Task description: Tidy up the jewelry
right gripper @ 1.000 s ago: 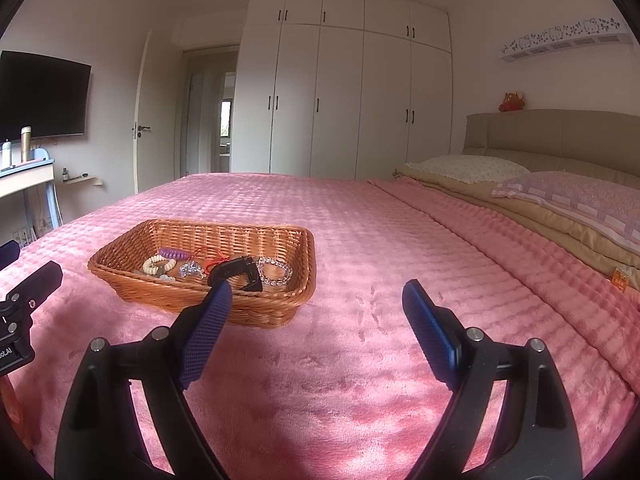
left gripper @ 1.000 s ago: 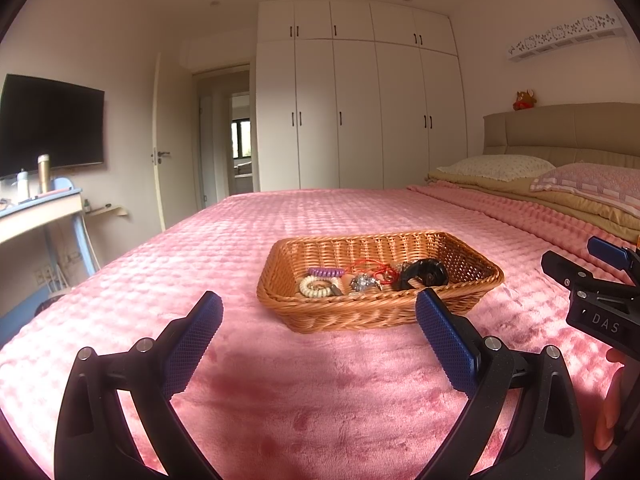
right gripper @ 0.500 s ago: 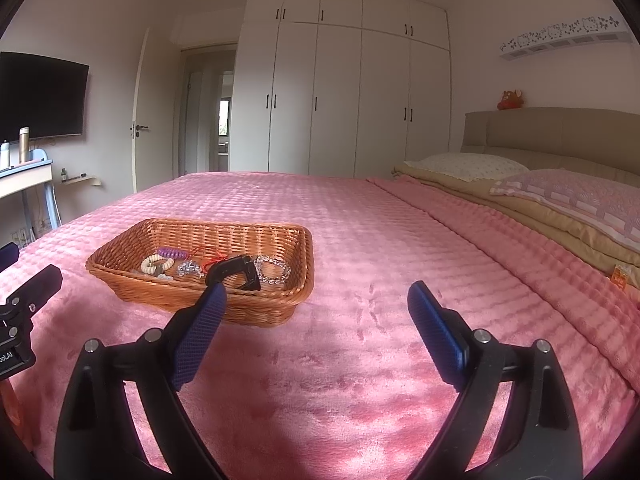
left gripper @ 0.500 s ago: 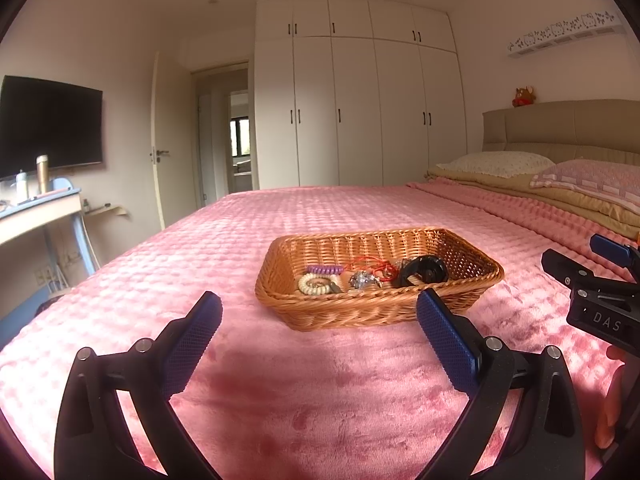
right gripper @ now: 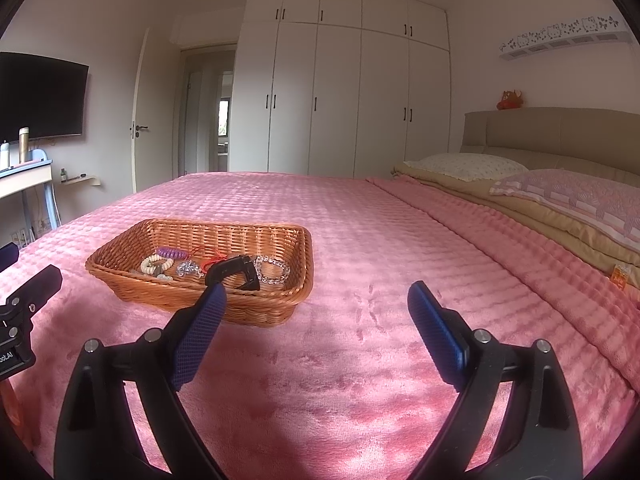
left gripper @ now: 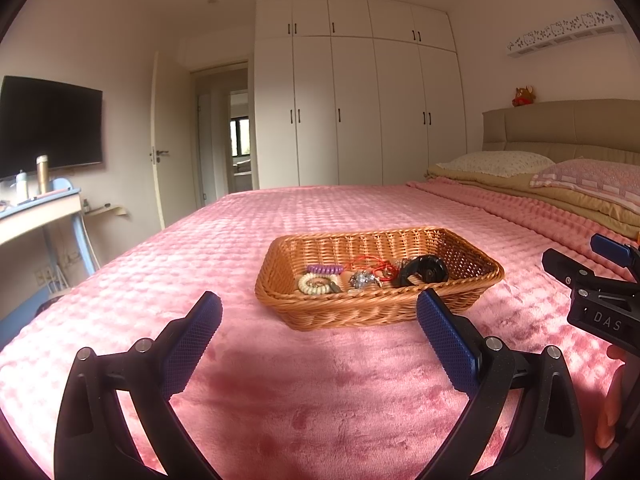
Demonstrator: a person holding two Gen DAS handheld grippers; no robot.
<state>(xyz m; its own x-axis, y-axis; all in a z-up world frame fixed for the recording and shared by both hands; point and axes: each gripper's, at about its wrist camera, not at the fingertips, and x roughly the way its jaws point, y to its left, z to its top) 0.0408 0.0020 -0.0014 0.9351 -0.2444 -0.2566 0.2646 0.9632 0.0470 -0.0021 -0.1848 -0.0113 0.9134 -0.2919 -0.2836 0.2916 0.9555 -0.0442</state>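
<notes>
A wicker basket (left gripper: 360, 312) (right gripper: 280, 308) sits on the pink bedspread (left gripper: 320, 380). It holds a purple coil band (left gripper: 325, 269), a cream coil bracelet (left gripper: 316, 284), a silver piece (left gripper: 362, 279), a red string (left gripper: 372, 264), a black watch (left gripper: 424, 270) (right gripper: 236, 272) and a clear bead bracelet (right gripper: 274, 269). My left gripper (left gripper: 318, 316) is open and empty, just short of the basket. My right gripper (right gripper: 316, 308) is open and empty, to the right of the basket. It also shows in the left wrist view (left gripper: 600, 284).
Pillows (right gripper: 568, 196) and a folded beige quilt (right gripper: 520, 208) lie at the right by the headboard. A desk (left gripper: 32, 216) with bottles stands off the bed's left edge under a wall TV (left gripper: 52, 124). White wardrobes (left gripper: 360, 112) stand behind.
Both grippers have shifted slightly, so the basket sits a little higher in both views. The jaws stay open and nothing in the basket has moved.
</notes>
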